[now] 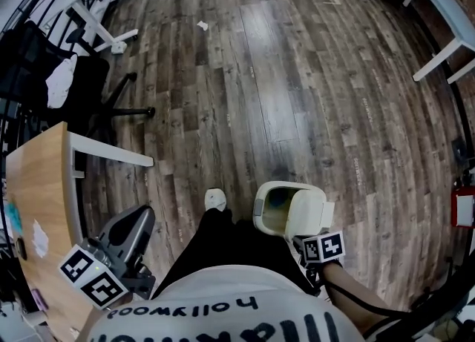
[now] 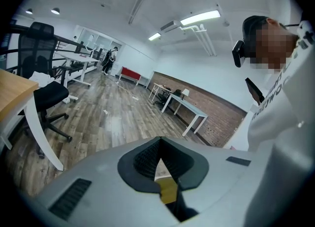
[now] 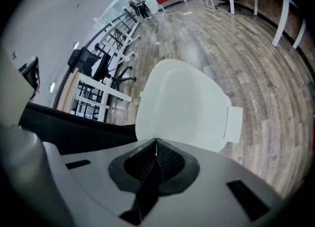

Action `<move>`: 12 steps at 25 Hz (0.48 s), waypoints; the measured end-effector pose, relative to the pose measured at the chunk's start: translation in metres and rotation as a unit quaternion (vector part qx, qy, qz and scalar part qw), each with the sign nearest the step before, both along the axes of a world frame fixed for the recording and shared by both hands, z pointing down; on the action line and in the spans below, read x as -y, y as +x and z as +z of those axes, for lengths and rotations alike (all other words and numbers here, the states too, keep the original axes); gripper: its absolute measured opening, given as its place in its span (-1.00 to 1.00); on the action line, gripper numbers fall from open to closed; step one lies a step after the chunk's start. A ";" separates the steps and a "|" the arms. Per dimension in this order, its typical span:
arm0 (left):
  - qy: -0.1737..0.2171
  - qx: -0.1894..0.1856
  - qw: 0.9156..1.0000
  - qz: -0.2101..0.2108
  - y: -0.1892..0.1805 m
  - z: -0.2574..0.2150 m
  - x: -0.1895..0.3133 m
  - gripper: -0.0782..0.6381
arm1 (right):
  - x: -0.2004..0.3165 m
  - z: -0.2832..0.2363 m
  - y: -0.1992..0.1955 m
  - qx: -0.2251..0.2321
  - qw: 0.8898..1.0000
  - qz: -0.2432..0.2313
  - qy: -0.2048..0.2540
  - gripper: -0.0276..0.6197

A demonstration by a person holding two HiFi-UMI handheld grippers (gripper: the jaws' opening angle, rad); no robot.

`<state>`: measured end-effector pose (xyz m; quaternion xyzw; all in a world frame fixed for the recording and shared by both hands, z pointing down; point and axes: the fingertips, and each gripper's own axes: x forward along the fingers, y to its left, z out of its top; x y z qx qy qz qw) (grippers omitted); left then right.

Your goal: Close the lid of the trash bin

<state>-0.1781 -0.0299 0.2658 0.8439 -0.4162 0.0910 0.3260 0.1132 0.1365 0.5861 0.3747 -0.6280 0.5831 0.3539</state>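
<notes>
At my right gripper [image 3: 156, 141], the jaws are pressed together with nothing between them. Their tips lie at the lower edge of the white lid [image 3: 183, 102] of the trash bin; whether they touch it cannot be told. The lid fills the middle of the right gripper view, tilted up and facing me, with its paler hinge tab at its right side.

Seen from the head view, the trash bin [image 1: 260, 214] stands on the wood floor [image 1: 297, 96] just in front of my legs, to my right. Its lid is raised at a slant over the right part of the rim, and the dark inside shows at the left. My right gripper, with its marker cube, sits just beside the lid's near right corner. My light shoe [image 1: 215, 199] rests on the floor just left of the bin.

At my left gripper [image 2: 159, 143], the jaws are also closed at the tips and hold nothing. They point out across the room, over the floor, toward white desks [image 2: 189, 110] along a brick wall [image 2: 216, 115], with a black office chair [image 2: 47, 90] at the left. In the head view this gripper hangs low at my left, beside the wooden tabletop [image 1: 37, 199], well apart from the bin.
</notes>
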 end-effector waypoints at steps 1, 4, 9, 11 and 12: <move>-0.002 0.003 1.000 -0.001 -0.002 0.002 -0.001 -0.77 | 0.001 0.003 -0.002 0.002 1.000 0.002 -0.004 -0.88; -0.008 0.009 1.000 -0.010 -0.008 0.006 -0.004 -0.77 | 0.001 0.010 -0.007 0.007 1.000 0.000 -0.013 -0.88; -0.014 0.014 1.000 -0.022 -0.019 0.014 -0.007 -0.77 | 0.003 0.019 -0.015 0.013 1.000 -0.008 -0.015 -0.88; -0.017 0.020 0.999 -0.024 -0.024 0.018 -0.011 -0.77 | 0.004 0.025 -0.019 0.015 1.000 -0.011 -0.019 -0.88; -0.018 0.024 0.999 -0.025 -0.027 0.020 -0.013 -0.77 | 0.005 0.027 -0.022 0.016 1.000 -0.015 -0.022 -0.88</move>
